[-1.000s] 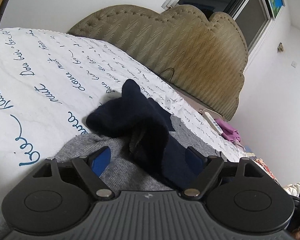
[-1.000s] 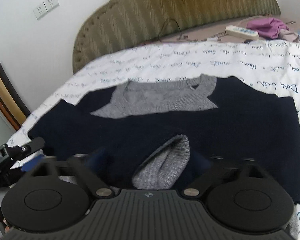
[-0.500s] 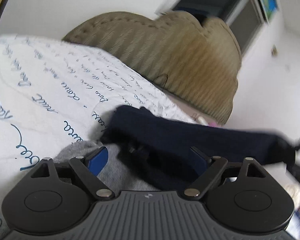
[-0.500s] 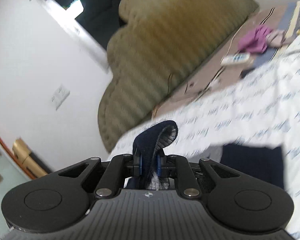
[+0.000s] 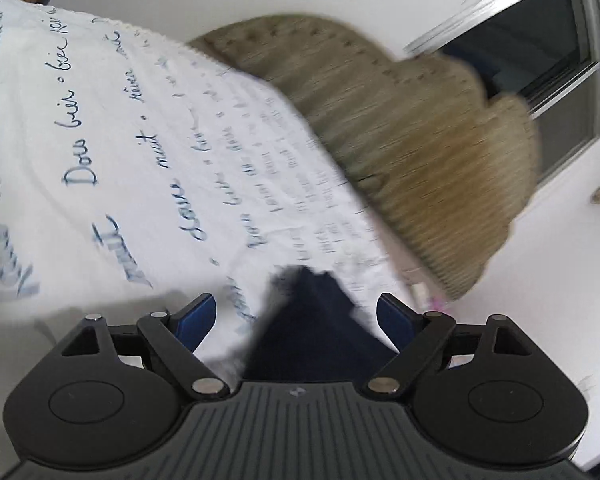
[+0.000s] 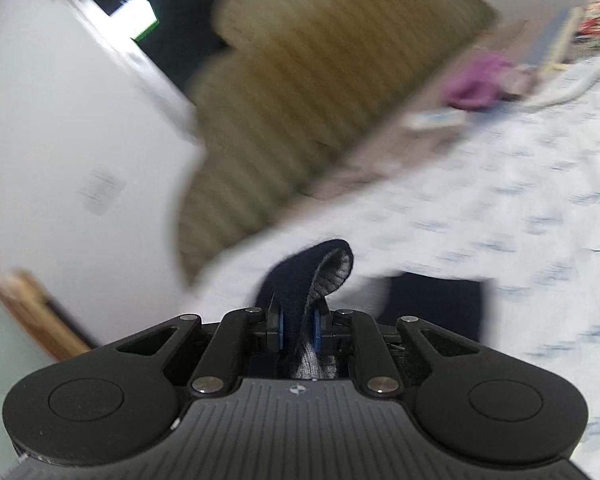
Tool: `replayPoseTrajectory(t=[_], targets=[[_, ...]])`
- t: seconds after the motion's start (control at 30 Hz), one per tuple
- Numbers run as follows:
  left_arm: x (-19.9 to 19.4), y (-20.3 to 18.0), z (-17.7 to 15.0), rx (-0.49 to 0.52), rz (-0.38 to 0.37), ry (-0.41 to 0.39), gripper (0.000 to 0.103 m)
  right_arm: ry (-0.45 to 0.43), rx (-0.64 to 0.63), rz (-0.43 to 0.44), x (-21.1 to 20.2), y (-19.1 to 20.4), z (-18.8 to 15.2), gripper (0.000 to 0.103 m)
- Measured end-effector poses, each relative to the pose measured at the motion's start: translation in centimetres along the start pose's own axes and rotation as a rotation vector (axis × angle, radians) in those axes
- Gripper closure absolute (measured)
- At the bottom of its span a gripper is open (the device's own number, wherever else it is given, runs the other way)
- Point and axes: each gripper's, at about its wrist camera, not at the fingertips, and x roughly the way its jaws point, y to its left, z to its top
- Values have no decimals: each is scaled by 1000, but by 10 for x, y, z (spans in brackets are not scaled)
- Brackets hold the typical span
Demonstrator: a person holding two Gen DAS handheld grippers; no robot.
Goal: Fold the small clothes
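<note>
One navy and grey sweater (image 6: 436,300) lies on the white bedspread (image 5: 112,152); the right gripper (image 6: 299,330) has just closed and pinches a folded bit of it; the left gripper (image 5: 296,318) has just widened, spread around dark cloth without pressing; a tan headboard (image 6: 300,92) stands behind.
</note>
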Motion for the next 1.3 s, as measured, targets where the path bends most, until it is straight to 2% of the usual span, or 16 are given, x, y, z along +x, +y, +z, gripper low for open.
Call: replayPoseTrajectory(t=[0.07,0.17,0.3,0.4,0.47,0.5,0.53,0.63,0.73,0.8,0.87,1.0,1.07,1.17,1.23,1.3], targets=[[23,-2,11,26,33,73,15,46,58,-93,10,-29,-7,86],[48,-14,21,102,53,141,15,80,80,-114,12,-46,-24,86],[81,-46,22,296,73,261,15,92,94,-122,14,-55,-29,86],[98,-68,12,459,99,285,20,106,93,-119,20,-54,-27,86],[115,-77,9,546,147,335,77,109,85,-114,22,-50,-27,86],[124,-78,7,565,170,379,94,107,83,-110,20,-48,-26,86],[126,-80,4,577,178,383,95,103,81,-105,20,-47,-24,86],[108,-99,1,691,173,285,96,58,88,-62,9,-39,-18,86],[92,-104,9,692,131,179,96,49,58,-45,7,-37,-16,86],[104,-97,3,716,185,203,96,126,65,-136,26,-52,-24,86],[117,-82,-9,730,231,235,96,155,79,-153,37,-61,-35,86],[114,-70,-17,735,212,188,93,126,67,-145,37,-57,-40,86],[111,-70,-13,709,198,194,90,132,64,-144,36,-57,-37,76],[100,-72,-3,673,176,201,76,130,113,-123,30,-58,-28,64],[90,-74,-4,684,164,174,50,100,129,-106,26,-59,-23,62],[80,-77,-10,715,164,121,38,99,138,-104,31,-59,-23,61]])
